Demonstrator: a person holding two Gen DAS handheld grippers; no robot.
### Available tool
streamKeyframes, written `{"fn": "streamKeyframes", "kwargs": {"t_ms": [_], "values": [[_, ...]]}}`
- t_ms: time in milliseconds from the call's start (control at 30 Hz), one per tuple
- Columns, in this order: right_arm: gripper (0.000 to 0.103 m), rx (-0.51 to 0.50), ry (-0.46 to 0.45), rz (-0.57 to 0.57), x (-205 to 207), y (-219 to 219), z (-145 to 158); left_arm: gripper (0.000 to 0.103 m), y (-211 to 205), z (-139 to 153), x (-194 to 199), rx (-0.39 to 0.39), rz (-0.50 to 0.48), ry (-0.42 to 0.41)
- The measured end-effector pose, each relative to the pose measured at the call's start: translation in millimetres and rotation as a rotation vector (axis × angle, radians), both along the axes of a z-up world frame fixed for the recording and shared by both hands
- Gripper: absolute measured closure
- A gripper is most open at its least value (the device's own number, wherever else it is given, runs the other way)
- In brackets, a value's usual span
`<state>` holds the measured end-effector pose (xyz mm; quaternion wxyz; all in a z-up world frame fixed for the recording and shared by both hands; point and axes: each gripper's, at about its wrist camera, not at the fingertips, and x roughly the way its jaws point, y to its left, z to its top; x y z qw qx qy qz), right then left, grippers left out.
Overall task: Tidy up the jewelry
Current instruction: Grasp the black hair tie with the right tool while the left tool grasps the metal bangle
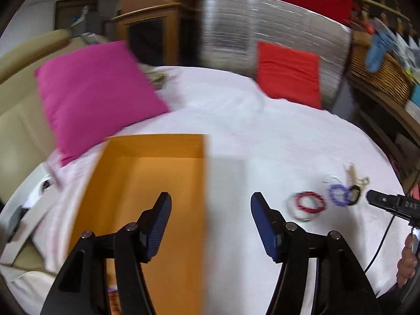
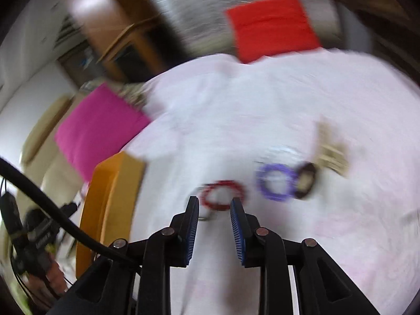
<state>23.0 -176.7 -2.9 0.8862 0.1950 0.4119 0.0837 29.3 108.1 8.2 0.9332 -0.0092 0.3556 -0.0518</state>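
An open orange box (image 1: 147, 183) lies on the white bedspread (image 1: 236, 120). My left gripper (image 1: 211, 199) hangs open above the box's right edge, with nothing between its fingers. Right of the box lie a red bead bracelet (image 1: 299, 204), a purple one (image 1: 331, 195), a dark oval piece (image 1: 354, 195) and pale gold pieces (image 1: 351, 174). In the blurred right wrist view, my right gripper (image 2: 214, 200) is narrowly open and empty. Its tips stand just short of the red bracelet (image 2: 223, 183), and the purple bracelet (image 2: 262, 183) lies further right. The orange box (image 2: 110, 197) is at left.
A pink cushion (image 1: 97, 97) lies behind the box and a red cushion (image 1: 288, 73) leans at the far side. A wicker basket (image 1: 380, 71) sits on a shelf at right. A hand (image 1: 407, 262) and a black cable (image 2: 65, 220) show at the frame edges.
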Motion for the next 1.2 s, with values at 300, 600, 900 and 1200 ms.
{"fn": "streamKeyframes", "kwargs": {"t_ms": [300, 600, 900, 1200], "values": [[0.076, 0.043, 0.118, -0.13, 1, -77, -24, 0.039, -83, -43, 21, 0.066, -0.185, 0.07], [0.076, 0.068, 0.144, -0.195, 7, -119, -40, 0.038, -127, -60, 24, 0.081, -0.331, 0.13], [0.076, 0.159, 0.146, -0.141, 34, -104, -53, 0.039, -144, -80, 40, 0.092, -0.358, 0.187], [0.082, 0.19, 0.148, -0.161, 46, -99, -64, 0.085, -146, -93, 46, 0.057, -0.393, 0.238]]}}
